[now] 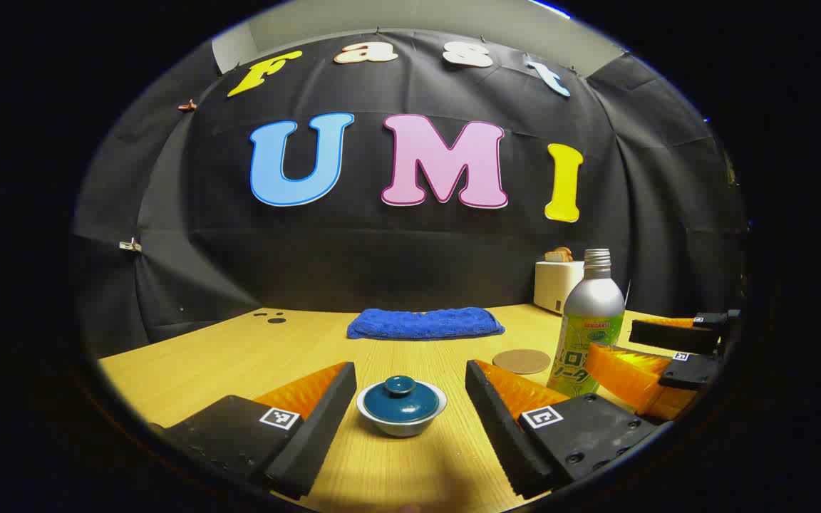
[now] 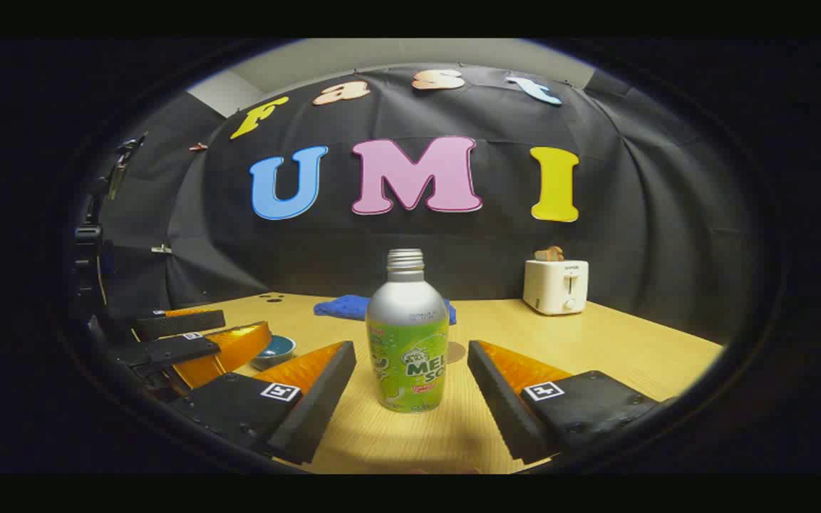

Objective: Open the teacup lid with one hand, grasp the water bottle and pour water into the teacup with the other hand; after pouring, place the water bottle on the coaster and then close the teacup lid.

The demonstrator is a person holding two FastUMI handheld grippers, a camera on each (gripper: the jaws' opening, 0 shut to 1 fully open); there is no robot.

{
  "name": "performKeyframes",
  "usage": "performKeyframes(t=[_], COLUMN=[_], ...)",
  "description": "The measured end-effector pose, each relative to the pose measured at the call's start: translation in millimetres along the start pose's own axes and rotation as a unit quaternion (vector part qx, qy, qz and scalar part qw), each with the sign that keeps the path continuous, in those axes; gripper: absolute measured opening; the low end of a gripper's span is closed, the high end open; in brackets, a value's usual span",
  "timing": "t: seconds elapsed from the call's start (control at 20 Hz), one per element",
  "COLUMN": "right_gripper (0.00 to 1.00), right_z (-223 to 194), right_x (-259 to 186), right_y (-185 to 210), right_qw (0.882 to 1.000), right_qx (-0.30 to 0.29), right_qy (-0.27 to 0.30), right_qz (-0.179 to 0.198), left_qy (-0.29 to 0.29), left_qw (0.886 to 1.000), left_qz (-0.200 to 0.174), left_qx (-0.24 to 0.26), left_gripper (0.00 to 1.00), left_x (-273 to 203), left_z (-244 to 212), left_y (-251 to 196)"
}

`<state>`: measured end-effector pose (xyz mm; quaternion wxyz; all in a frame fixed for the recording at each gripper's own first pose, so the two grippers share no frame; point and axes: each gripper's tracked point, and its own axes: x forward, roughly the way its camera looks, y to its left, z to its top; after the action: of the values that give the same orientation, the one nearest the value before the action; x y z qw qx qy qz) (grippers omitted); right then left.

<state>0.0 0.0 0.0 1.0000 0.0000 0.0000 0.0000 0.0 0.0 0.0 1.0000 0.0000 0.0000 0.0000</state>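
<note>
Left gripper view
- Left gripper [image 1: 405, 399]: fingers spread wide, clasping nothing, low over the wooden table [image 1: 189, 356].
- Teacup [image 1: 401, 419]: white, standing on the table between the two fingers, touching neither.
- Teacup lid [image 1: 400, 400]: dark teal with a knob, seated on the cup.
- Water bottle [image 1: 587, 329]: silver top, green label, no cap, upright to the right of the cup.
- Coaster [image 1: 521, 361]: round, brown, flat on the table just left of the bottle and bare.
- Blue towel [image 1: 425, 323]: folded, farther back.
- Toaster [image 1: 557, 283]: white, at the rear right, bread in its slot.

Right gripper view
- Right gripper [image 2: 412, 385]: fingers wide apart, the bottle [image 2: 408, 342] upright between them, untouched by either.
- Teacup [image 2: 274, 350]: at left, partly hidden behind the other gripper.
- Coaster [image 2: 456, 351]: an edge shows behind the bottle.
- Toaster [image 2: 556, 286]: rear right of the table.
</note>
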Motion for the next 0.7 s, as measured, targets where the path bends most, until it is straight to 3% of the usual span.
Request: performKeyframes(t=[0.7], right_gripper=[0.98], right_z=[0.5], right_x=[-0.8], right_y=[-2.4], right_qw=[1.000], right_qx=[0.000], right_qy=[-0.001], right_qz=[-0.007], left_qy=[0.001], left_qw=[1.000], left_qz=[-0.013], left_qx=[0.001], left_gripper=[0.98], left_x=[6.4], left_z=[-0.3], left_y=[1.2])
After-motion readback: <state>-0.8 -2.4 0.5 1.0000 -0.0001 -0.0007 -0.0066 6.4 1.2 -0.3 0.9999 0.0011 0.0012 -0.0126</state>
